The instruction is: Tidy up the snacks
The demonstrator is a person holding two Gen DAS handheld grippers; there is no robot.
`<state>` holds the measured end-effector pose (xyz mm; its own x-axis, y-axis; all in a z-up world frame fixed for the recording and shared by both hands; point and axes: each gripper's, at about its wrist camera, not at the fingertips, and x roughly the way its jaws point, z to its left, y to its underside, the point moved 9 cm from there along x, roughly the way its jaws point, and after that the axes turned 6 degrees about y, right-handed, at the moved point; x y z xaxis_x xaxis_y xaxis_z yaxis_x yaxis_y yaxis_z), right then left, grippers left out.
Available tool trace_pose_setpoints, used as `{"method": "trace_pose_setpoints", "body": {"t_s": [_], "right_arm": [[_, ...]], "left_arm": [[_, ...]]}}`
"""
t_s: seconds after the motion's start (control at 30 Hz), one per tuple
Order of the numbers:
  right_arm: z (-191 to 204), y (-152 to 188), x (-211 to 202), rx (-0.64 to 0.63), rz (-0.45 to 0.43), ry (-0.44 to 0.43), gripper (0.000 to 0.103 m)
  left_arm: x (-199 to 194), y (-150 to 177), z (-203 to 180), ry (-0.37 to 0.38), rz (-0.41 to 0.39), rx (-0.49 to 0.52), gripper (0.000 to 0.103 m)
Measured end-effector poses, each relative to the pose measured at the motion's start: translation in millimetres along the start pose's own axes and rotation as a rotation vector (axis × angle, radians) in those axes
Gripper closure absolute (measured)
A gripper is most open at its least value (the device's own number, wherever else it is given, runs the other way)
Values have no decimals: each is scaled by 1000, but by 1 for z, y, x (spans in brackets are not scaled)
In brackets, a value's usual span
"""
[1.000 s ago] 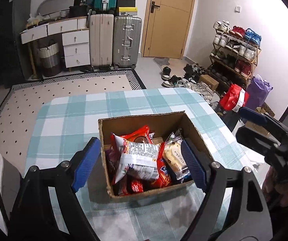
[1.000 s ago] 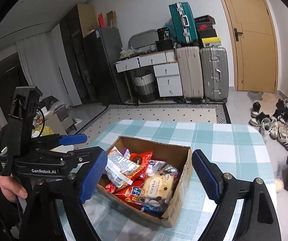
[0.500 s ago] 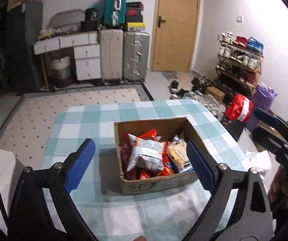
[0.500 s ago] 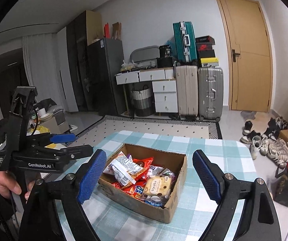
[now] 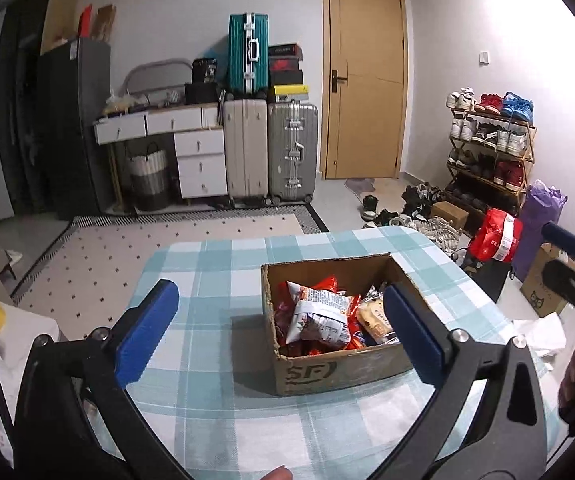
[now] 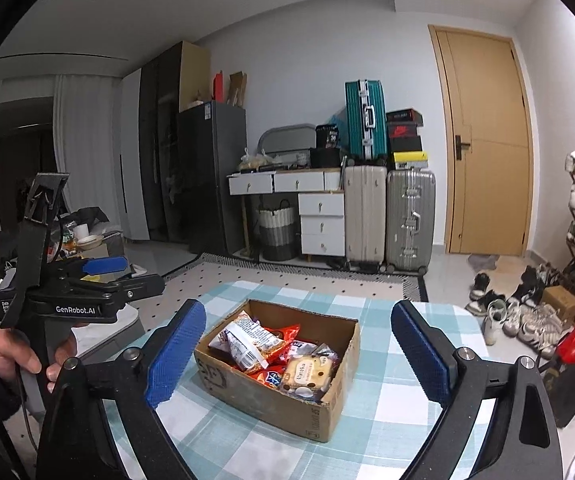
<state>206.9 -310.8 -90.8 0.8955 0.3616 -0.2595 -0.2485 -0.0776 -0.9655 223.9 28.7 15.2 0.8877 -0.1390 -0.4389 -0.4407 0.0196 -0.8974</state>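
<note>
An open cardboard box [image 5: 339, 372] stands on the teal-and-white checked table [image 5: 215, 272]. Several snack packs fill it, with a white-and-red bag [image 5: 319, 316] on top and a cream cake pack [image 6: 307, 372] beside it. My left gripper [image 5: 277, 296] hovers back from the box, jaws opening wide, nothing pressed between its blue pads. My right gripper [image 6: 298, 310] also faces the box [image 6: 271, 400] from a short distance, jaws opening and holding nothing. A hand [image 6: 11, 356] carries the left gripper [image 6: 127, 276] at the left of the right wrist view.
Beyond the table lie a dotted rug [image 5: 127, 248], suitcases [image 5: 271, 152], a white drawer unit [image 5: 199, 160] and a wooden door [image 5: 363, 92]. A shoe rack [image 5: 487, 148], loose shoes and a red bag [image 5: 495, 236] crowd the right side.
Both grippers have drawn back and risen from the box, which now looks smaller and farther off. Both pairs of jaws stand wider than before.
</note>
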Motion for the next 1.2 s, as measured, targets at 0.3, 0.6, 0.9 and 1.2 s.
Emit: {"method": "trace_pose_setpoints", "body": {"t_s": [0.3, 0.6, 0.9, 1.2], "right_arm": [[-4, 21, -20, 17, -45, 39, 6], [-15, 53, -25, 47, -70, 71, 5], [-31, 89, -17, 60, -52, 134, 5], [-40, 117, -6, 46, -44, 152, 5]], "left_arm": [[-2, 34, 18, -44, -36, -42, 1], [1, 78, 39, -78, -98, -73, 1], [6, 110, 45, -117, -125, -72, 1], [18, 131, 49, -138, -123, -55, 1]]}}
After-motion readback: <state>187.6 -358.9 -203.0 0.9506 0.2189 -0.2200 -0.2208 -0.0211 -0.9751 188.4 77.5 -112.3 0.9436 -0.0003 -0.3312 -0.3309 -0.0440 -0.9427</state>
